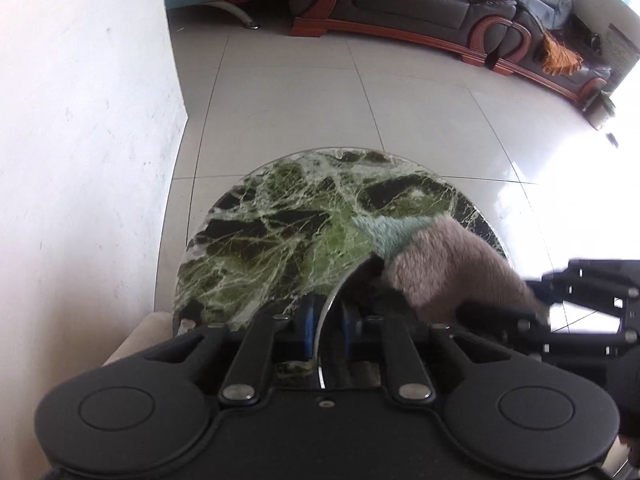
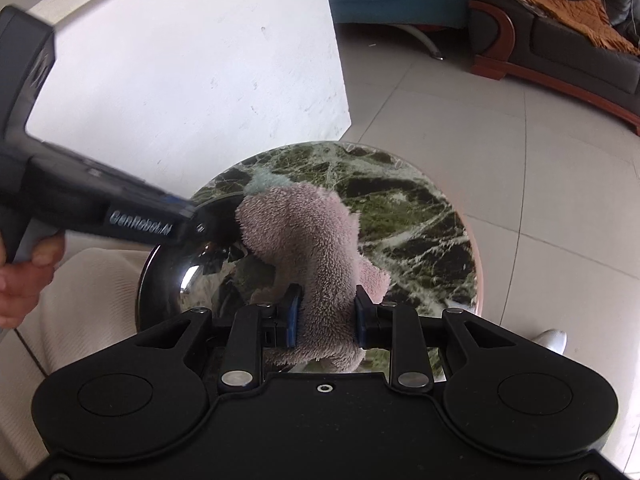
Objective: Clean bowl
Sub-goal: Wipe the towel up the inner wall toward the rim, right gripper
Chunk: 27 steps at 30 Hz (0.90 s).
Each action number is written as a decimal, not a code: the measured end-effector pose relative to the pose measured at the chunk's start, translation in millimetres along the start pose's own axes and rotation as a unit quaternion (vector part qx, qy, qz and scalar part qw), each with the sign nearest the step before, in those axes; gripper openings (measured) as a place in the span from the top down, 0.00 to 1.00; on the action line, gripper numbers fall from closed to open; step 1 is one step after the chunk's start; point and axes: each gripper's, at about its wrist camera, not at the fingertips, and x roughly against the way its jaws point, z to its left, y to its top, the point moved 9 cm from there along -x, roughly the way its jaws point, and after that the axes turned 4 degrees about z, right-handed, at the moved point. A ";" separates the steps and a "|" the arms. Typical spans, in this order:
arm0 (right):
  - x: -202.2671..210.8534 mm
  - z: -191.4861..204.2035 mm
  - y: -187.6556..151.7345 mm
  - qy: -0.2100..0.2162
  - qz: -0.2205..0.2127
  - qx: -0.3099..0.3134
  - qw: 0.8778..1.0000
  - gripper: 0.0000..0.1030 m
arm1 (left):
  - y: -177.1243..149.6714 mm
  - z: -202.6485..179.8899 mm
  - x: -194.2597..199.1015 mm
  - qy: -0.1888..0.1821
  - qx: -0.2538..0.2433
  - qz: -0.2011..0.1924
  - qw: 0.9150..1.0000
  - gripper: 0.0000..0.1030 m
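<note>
A shiny metal bowl (image 2: 192, 280) stands at the near left edge of a round green marble table (image 2: 420, 216). In the left wrist view its thin rim (image 1: 325, 316) runs between the blue pads of my left gripper (image 1: 329, 318), which is shut on it. My right gripper (image 2: 328, 316) is shut on a fluffy pink cloth (image 2: 312, 240) that hangs over the bowl's right side. The cloth (image 1: 448, 276) has a pale blue corner (image 1: 388, 232) lying on the table (image 1: 280, 220). In the right wrist view the left gripper (image 2: 224, 220) reaches in from the left, held by a person's hand (image 2: 24, 280).
A white wall (image 1: 88, 140) rises left of the table. A cream cushioned seat (image 2: 88, 300) lies under the bowl's side. Grey floor tiles (image 1: 320, 92) stretch to a dark leather sofa (image 1: 420, 8) with orange throws. The right gripper's body (image 1: 588, 308) shows at the right edge.
</note>
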 end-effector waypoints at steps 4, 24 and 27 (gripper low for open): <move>-7.2 -1.1 21.0 -0.006 -0.008 0.034 0.999 0.76 | -13.8 3.8 1.6 -0.016 0.025 0.016 0.999 0.91; -26.2 20.9 52.4 0.000 -0.015 0.136 0.991 0.73 | -14.9 14.8 -4.4 -0.024 0.053 0.018 0.998 0.90; -26.5 27.6 58.5 0.005 -0.019 0.149 0.989 0.73 | -18.6 16.2 -4.8 -0.023 0.067 0.019 0.997 0.89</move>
